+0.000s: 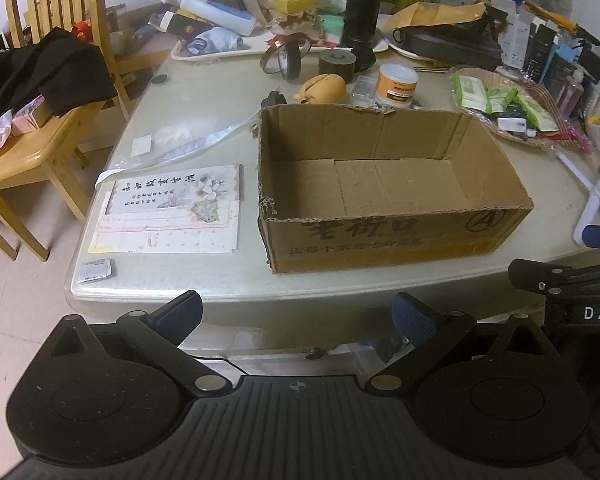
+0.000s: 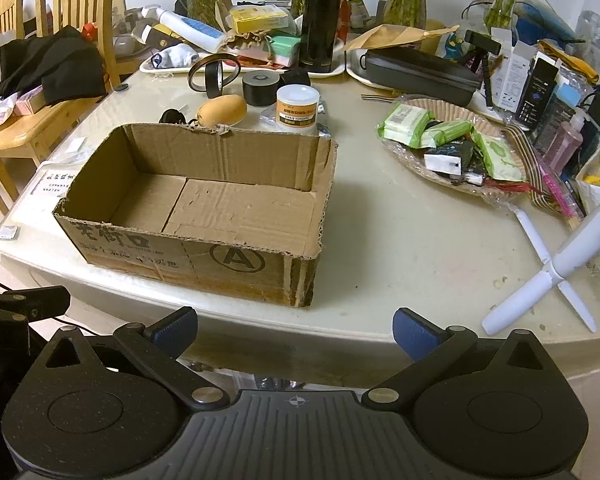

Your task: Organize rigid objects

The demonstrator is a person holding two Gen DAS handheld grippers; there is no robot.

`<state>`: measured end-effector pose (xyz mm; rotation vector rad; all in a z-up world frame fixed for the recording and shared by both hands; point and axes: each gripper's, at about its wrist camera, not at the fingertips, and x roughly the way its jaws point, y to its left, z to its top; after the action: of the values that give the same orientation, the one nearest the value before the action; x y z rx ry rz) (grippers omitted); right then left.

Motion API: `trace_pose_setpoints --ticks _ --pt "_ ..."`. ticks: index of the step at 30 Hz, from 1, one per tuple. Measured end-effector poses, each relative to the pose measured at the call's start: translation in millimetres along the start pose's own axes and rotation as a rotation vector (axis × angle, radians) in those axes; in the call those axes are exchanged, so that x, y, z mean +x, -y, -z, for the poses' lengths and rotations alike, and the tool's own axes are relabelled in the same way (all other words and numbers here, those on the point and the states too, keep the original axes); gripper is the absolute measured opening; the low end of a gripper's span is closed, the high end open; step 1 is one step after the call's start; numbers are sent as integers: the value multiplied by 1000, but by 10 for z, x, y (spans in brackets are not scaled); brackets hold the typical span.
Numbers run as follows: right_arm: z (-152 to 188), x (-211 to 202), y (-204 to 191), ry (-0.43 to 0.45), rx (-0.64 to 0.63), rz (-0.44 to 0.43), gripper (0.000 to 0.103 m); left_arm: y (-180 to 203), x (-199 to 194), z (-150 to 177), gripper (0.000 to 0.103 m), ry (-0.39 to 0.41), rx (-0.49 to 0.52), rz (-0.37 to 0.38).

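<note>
So I had both grippers parked low at the near table (image 2: 380,248) edge. Left gripper (image 1: 296,316) and right gripper (image 2: 296,330) both had their fingers spread wide, gripping nothing. The cardboard box (image 2: 204,208) sat mid-frame, nothing in it. Behind it, upper middle: white jar (image 2: 298,109), tape roll (image 2: 261,88), tan wooden piece (image 2: 222,110).

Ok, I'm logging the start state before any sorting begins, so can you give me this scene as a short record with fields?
container: cardboard box, open top, nothing visible inside
behind box: white jar with orange label, black tape roll, tan rounded object
right of box: basket of green packets
left gripper: open, holding nothing, short of the table edge
right gripper: open, holding nothing
surface: table
</note>
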<state>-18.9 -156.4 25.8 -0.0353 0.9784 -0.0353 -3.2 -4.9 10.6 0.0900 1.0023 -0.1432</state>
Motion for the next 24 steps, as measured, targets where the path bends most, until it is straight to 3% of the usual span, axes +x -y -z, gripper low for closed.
trace_pose_setpoints --ticks 24 --pt "-257 -69 158 46 3 33 103 -8 -89 -223 103 45 19 45"
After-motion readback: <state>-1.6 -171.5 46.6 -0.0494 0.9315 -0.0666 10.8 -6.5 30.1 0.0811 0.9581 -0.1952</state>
